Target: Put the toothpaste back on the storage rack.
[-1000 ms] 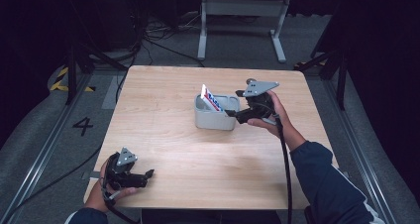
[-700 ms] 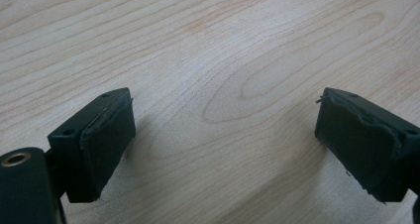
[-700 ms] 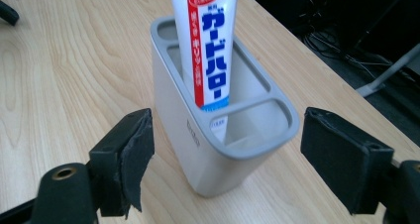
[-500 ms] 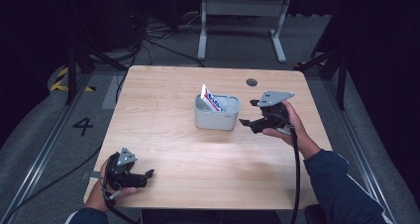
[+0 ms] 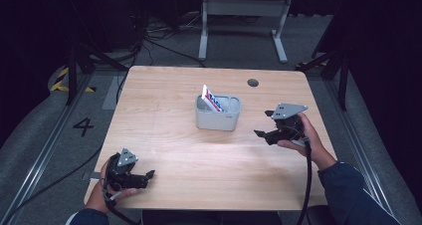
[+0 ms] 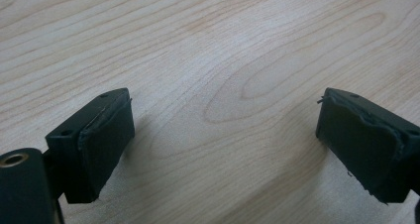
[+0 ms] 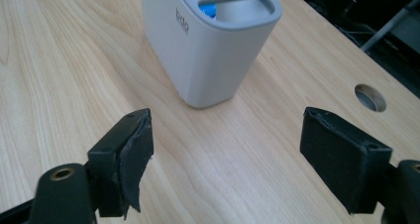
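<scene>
High view: a grey caddy [image 5: 218, 115] stood near the middle of the wooden table [image 5: 164, 110] with a white, red and blue packet [image 5: 212, 99] leaning upright inside it; the right gripper [image 5: 262, 134] was held just right of the caddy, apart from it, jaws spread and empty, while the left gripper [image 5: 149, 175] sat low at the near left corner, well apart from the caddy. Left gripper view: both black jaws stood wide apart over bare wood grain, nothing between them. Right gripper view: the jaws stood spread, empty, pointed at the caddy [image 7: 208, 45], which stood beyond them untouched, and a round cable hole [image 7: 370, 97] lay in the tabletop to its right.
</scene>
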{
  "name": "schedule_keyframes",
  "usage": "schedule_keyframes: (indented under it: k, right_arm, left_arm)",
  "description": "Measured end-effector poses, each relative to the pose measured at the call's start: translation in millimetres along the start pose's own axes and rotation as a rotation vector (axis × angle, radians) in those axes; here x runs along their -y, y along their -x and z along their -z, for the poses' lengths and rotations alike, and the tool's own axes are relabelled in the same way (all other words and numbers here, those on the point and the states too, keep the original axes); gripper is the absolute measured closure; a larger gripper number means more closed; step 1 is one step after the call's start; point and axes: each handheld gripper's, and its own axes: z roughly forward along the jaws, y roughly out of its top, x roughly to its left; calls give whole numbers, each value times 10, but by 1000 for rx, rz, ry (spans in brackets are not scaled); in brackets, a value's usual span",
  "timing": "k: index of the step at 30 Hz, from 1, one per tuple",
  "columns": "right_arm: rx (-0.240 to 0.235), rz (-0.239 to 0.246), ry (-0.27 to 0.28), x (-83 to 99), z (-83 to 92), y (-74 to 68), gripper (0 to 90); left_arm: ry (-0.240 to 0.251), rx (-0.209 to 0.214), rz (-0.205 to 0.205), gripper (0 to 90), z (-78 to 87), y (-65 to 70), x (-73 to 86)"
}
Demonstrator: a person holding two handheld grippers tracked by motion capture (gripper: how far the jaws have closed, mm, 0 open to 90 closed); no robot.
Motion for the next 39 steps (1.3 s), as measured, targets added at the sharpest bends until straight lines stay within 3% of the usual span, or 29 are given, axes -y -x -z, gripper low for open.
schedule_keyframes:
  k: [10,19,29,35,39]
  right_arm:
    - [15,-25,-34,287,90,-29,216]
    - [-6,-114,-15,521,201,-21,227]
    - [65,-135,-47,884,301,-99,230]
    - [79,-142,-71,1163,327,-205,230]
    - [71,-175,-60,1307,382,-241,227]
  left_arm:
    - [0,0,0,84,0,0,0]
    - [-1,-1,-3,84,-1,-4,-2]
    - [-2,-7,2,83,3,4,0]
    - [-3,-4,3,82,1,3,-1]
    - [-1,-1,3,79,-6,2,-5]
